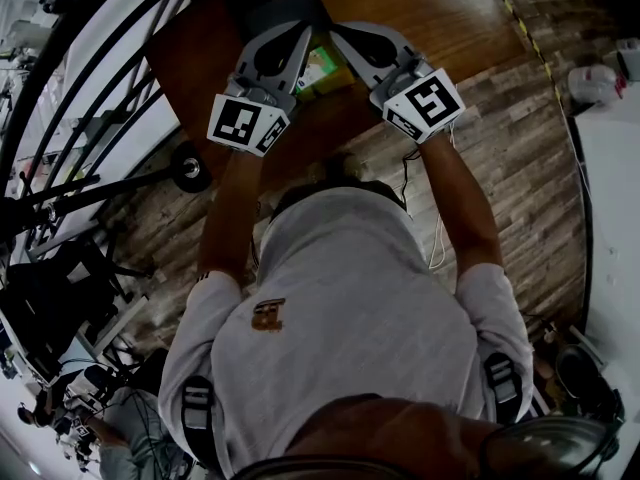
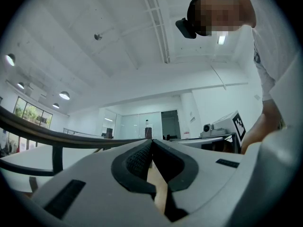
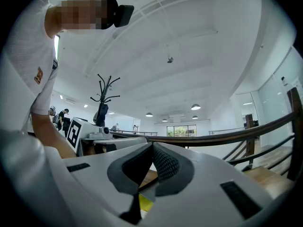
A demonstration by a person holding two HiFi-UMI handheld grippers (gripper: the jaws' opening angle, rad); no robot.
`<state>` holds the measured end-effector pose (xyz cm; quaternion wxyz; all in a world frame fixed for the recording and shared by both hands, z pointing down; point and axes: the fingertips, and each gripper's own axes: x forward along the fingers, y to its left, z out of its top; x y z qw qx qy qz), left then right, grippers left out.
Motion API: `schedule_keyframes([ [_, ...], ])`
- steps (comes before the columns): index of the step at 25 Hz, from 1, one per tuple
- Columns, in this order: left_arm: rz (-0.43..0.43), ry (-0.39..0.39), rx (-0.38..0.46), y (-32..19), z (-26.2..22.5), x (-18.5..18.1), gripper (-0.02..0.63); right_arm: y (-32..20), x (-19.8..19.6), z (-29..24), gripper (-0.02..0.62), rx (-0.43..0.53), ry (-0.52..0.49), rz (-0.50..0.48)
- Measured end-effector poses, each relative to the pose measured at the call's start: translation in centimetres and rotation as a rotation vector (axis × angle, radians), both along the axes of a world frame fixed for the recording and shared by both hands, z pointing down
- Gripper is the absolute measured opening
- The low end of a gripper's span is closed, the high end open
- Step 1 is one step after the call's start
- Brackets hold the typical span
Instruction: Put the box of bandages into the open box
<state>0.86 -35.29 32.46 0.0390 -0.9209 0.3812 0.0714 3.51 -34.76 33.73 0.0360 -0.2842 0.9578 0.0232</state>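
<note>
Head view: the left gripper (image 1: pixel 300 34) and right gripper (image 1: pixel 336 32), each with jaws pressed together on nothing, hover over the table (image 1: pixel 430 8). Between them lies what seems to be the bandage box (image 1: pixel 322 70), partly hidden. It is probably light, stiff card that crushes easily, best gripped gently across its long sides. No open box shows.

Both arms are extended forward over the near edge of the table (image 1: pixel 440 13). The left gripper (image 1: pixel 301 38) and right gripper (image 1: pixel 342 36) are held side by side over the table, tips converging. Both jaw pairs are closed, with nothing clamped.
</note>
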Motion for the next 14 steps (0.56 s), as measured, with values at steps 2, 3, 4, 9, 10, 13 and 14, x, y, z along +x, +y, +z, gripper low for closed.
schedule_keyframes([
  [2,0.002,0.000,0.000,0.13,0.08,0.26,0.018,0.14,0.25,0.01,0.032,0.001,-0.002,0.003],
  [3,0.004,-0.001,0.000,0.20,0.12,0.40,0.019,0.18,0.38,0.04,0.031,0.001,-0.002,0.004],
  [4,0.005,-0.001,0.001,0.22,0.13,0.48,0.019,0.19,0.45,0.05,0.032,0.001,-0.003,0.005],
  [9,0.004,-0.002,0.000,0.00,-0.11,0.17,0.018,0.00,0.22,-0.21,0.031,0.001,-0.001,0.003],
  [10,0.004,-0.003,0.000,0.04,-0.14,0.15,0.018,0.05,0.20,-0.22,0.032,0.001,-0.001,0.003],
  [13,0.006,-0.006,0.001,0.17,-0.11,0.15,0.018,0.18,0.17,-0.16,0.032,0.002,0.001,0.003],
  [14,0.007,-0.007,0.001,0.21,-0.09,0.15,0.018,0.22,0.16,-0.12,0.031,0.002,0.001,0.003],
])
